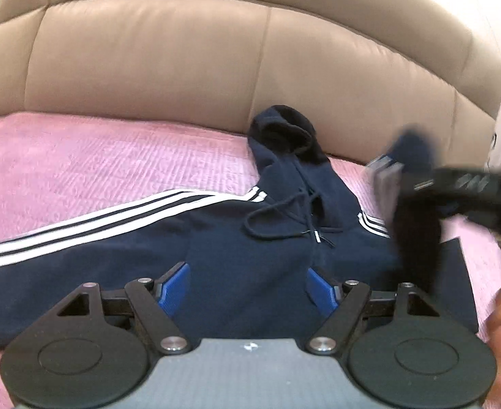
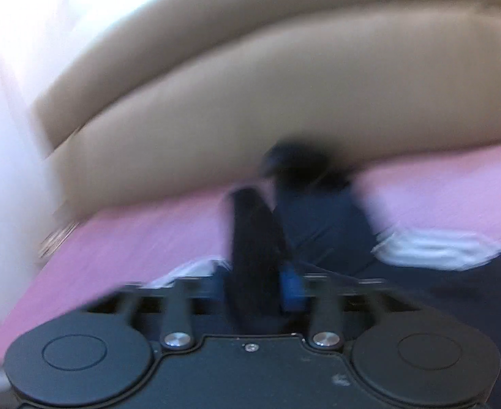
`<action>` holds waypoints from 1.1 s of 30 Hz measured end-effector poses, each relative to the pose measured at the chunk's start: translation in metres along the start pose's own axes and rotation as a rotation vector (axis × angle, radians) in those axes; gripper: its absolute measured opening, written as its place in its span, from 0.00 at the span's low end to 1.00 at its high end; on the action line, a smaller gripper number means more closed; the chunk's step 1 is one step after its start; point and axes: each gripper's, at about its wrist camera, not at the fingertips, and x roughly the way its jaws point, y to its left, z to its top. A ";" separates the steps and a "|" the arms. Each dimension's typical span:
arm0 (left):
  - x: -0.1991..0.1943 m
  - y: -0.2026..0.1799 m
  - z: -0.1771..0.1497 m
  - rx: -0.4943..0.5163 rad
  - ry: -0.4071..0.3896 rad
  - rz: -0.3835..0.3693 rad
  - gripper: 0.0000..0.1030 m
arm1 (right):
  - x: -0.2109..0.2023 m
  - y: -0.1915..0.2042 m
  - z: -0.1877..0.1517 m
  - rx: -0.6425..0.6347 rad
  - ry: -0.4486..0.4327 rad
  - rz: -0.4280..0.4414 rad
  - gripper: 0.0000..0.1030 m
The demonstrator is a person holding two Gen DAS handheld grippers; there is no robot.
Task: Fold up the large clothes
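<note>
No readable words, numbers or brand names in either view, three white stripes along the sleeves of the navy hoodie [image 1: 236, 252], small white mark on the left hand-held gripper [image 1: 248, 288] body, too small to read

Hoodie [image 1: 243, 248]: spread on the bed [image 1: 97, 156], hood toward the headboard [image 1: 182, 61].
Left sleeve [image 1: 80, 225]: stretched leftward.
Headboard: behind the bed.
</note>
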 end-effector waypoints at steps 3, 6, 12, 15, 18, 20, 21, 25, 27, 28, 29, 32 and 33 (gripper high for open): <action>0.012 0.013 -0.008 -0.024 0.021 -0.016 0.75 | 0.002 -0.013 -0.018 0.000 0.072 -0.004 0.75; 0.026 0.026 -0.015 -0.045 0.057 -0.044 0.76 | -0.029 -0.053 -0.020 -0.034 0.031 -0.214 0.54; 0.078 0.048 -0.018 -0.255 0.150 -0.168 0.83 | -0.042 -0.136 -0.038 0.057 0.109 -0.547 0.19; 0.120 0.049 -0.022 -0.326 0.250 -0.199 0.81 | -0.033 -0.146 -0.058 0.105 0.195 -0.602 0.18; 0.135 0.040 -0.018 -0.283 0.216 -0.172 0.56 | -0.012 -0.141 -0.075 0.074 0.259 -0.609 0.19; 0.139 0.028 -0.009 -0.209 0.240 -0.140 0.08 | -0.011 -0.131 -0.071 0.034 0.253 -0.600 0.18; 0.137 0.023 -0.005 -0.187 0.226 -0.146 0.08 | -0.014 -0.128 -0.068 0.045 0.239 -0.574 0.19; 0.088 0.022 0.023 -0.121 0.058 -0.227 0.08 | -0.032 -0.107 -0.047 0.032 0.136 -0.502 0.22; 0.062 0.028 0.034 -0.083 -0.026 -0.192 0.08 | -0.034 -0.098 -0.038 0.017 0.090 -0.479 0.40; 0.055 0.031 0.036 -0.068 -0.046 -0.164 0.08 | -0.034 -0.095 -0.035 0.012 0.072 -0.482 0.41; 0.053 0.038 0.036 -0.048 -0.046 -0.128 0.10 | -0.031 -0.097 -0.035 0.012 0.062 -0.488 0.42; 0.080 0.051 0.019 0.027 0.068 0.020 0.34 | -0.016 -0.103 -0.042 0.039 0.086 -0.522 0.44; 0.089 0.055 0.009 0.039 0.097 0.073 0.35 | -0.005 -0.109 -0.049 0.055 0.118 -0.544 0.44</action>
